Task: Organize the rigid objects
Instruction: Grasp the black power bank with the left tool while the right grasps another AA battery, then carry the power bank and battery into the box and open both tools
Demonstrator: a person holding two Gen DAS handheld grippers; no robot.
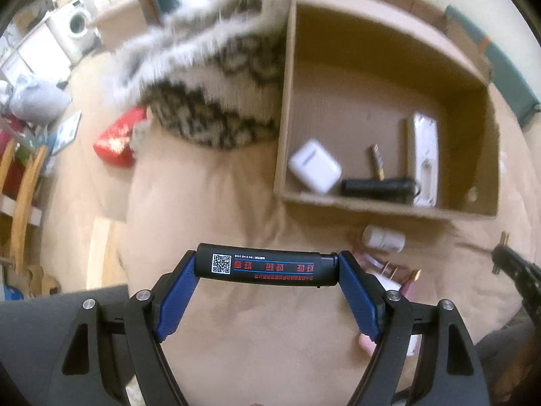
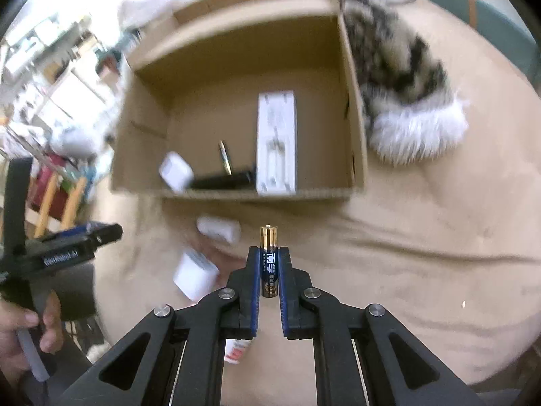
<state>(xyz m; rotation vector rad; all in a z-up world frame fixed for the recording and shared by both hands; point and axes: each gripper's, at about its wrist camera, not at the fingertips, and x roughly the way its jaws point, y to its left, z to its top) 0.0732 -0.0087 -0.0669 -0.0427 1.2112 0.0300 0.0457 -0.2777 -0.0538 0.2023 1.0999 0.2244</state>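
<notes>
Both grippers carry a load above the tan bedcover (image 2: 422, 253), on the near side of the open cardboard box (image 1: 287, 101). The left gripper (image 1: 267, 267) is spread wide and clamps a black lighter (image 1: 267, 267) endwise, one pad on each end, so the lighter lies crosswise between the fingers. The right gripper (image 2: 269, 270) is drawn narrow on a single AA battery (image 2: 269, 260), which stands along the fingers with its gold tip pointing far.

The step in hand appears to be carrying both items to the box. It is probably done well by bringing each over the near wall, lowering toward bare cardboard floor, then letting go; the endwise hold on the lighter looks liable to slip if tilted.

Counts. In the box: one white earbud case (image 1: 314, 165), one black cylinder (image 1: 378, 187), one loose battery (image 1: 378, 162), one long white device (image 1: 424, 159). On the cover just near the box: two white items (image 2: 218, 228) (image 2: 196, 275), blurred. Right of the box: one furry patterned textile (image 2: 405, 101).
</notes>
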